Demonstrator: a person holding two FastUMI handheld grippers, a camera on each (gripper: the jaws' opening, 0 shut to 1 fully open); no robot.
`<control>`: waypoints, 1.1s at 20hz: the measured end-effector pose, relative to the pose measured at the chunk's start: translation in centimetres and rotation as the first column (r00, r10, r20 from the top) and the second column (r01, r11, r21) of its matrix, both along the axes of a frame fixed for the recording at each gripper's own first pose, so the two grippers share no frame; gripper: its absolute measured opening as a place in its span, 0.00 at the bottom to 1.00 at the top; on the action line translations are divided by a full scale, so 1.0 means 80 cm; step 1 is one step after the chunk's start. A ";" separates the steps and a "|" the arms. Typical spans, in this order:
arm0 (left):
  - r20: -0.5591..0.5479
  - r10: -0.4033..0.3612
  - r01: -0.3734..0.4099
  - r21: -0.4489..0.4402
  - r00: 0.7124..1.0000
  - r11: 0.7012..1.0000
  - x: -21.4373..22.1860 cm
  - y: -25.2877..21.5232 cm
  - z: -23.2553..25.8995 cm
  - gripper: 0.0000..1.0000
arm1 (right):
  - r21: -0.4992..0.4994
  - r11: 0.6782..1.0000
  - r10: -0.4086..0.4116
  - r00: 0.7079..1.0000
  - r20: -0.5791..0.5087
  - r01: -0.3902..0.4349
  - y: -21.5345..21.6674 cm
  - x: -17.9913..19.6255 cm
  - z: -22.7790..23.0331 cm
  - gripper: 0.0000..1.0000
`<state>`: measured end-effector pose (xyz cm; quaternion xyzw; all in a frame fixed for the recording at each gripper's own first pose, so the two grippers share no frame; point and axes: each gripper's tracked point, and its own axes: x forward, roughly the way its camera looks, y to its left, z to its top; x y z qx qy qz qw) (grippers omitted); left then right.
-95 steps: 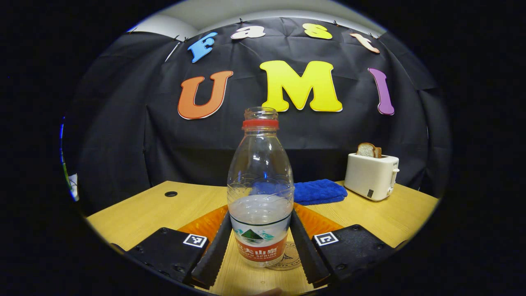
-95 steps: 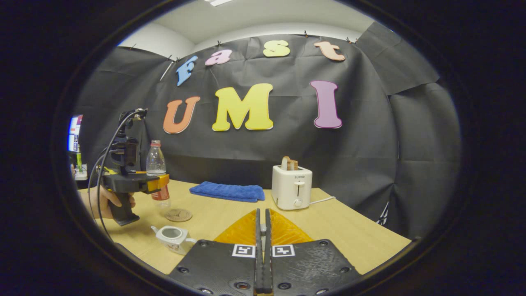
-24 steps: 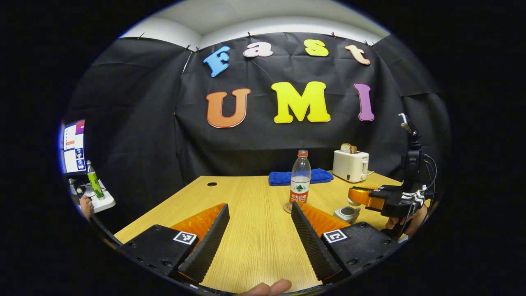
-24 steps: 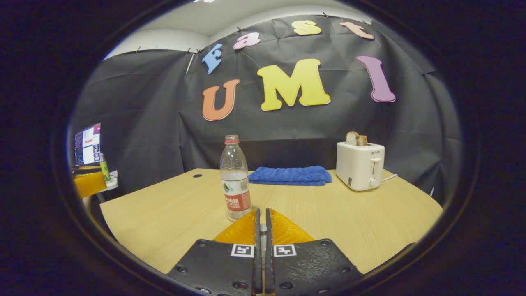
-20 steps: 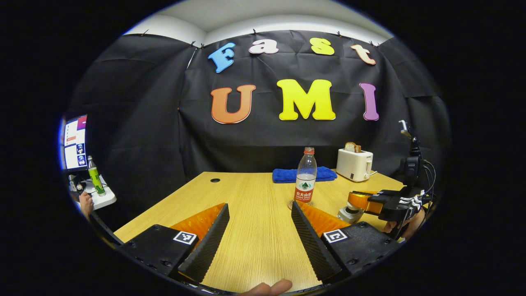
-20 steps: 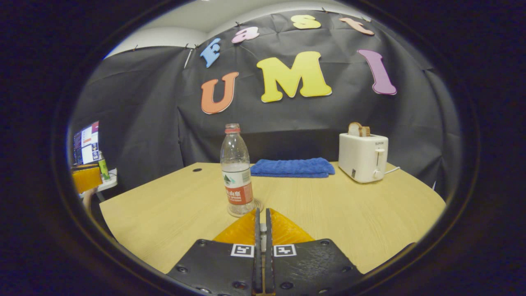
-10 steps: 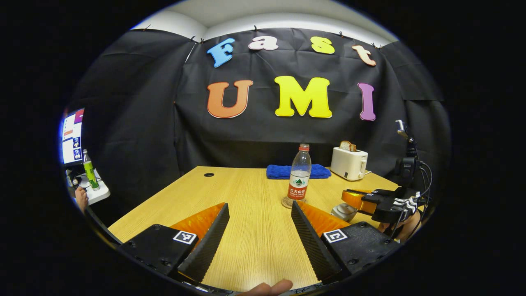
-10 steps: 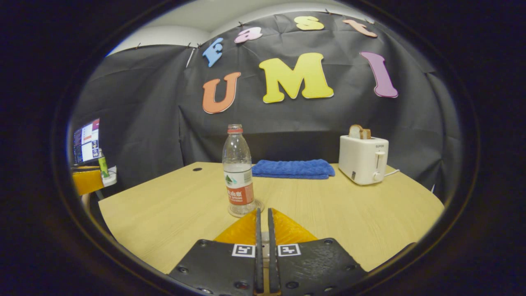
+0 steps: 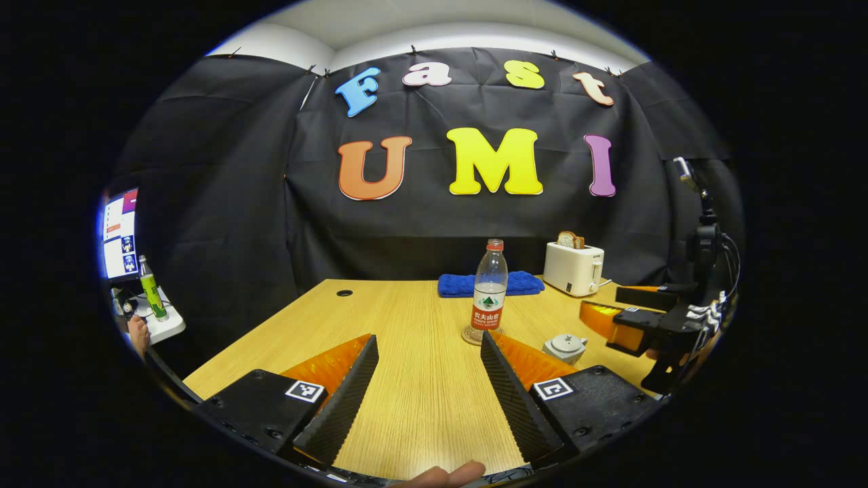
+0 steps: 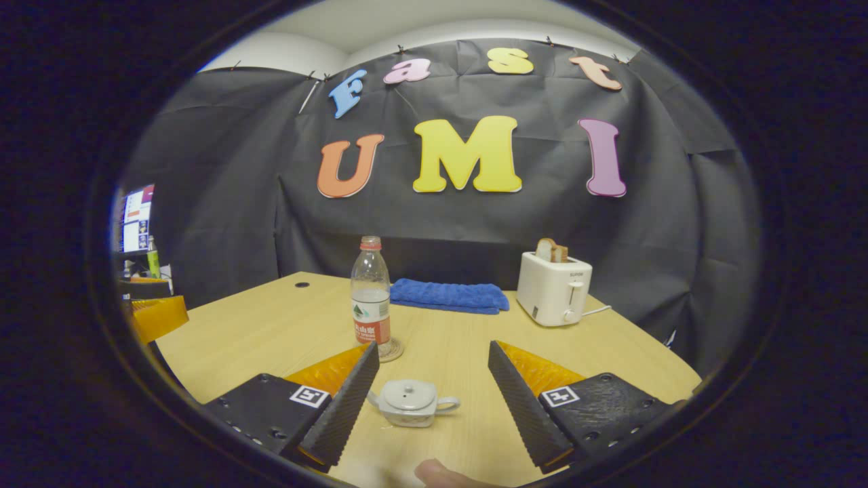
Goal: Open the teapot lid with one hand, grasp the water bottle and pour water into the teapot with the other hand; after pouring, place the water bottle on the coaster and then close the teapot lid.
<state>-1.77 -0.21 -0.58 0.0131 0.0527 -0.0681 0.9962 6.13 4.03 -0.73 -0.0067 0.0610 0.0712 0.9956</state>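
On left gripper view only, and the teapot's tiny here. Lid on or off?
Observer: On. The right gripper view shows the lid seated on the teapot, knob up.
Operator: Right gripper touching it?
Observer: No. The right gripper is open, with one finger on either side of the teapot and both clear of it.
Operator: Which way is the spout?
Observer: In that view the spout points to the left and the handle to the right.

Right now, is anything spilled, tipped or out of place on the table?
Nothing stands out. The bottle stands upright on the coaster, the teapot sits upright with its lid on, and the table around them looks dry.
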 end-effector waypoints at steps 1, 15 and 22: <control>0.006 0.002 -0.002 -0.001 1.000 1.000 -0.003 0.000 0.004 0.96 | -0.006 1.000 -0.013 1.000 0.010 0.013 -0.008 -0.010 0.009 0.98; 0.052 -0.040 0.040 0.001 0.998 0.999 -0.034 -0.037 0.028 0.96 | 0.027 0.997 -0.074 0.991 0.114 0.072 -0.098 -0.112 0.057 0.95; 0.065 -0.029 0.025 0.056 0.997 0.998 -0.028 -0.039 0.023 0.96 | 0.012 0.995 -0.097 0.993 0.070 0.096 -0.107 -0.096 0.036 0.96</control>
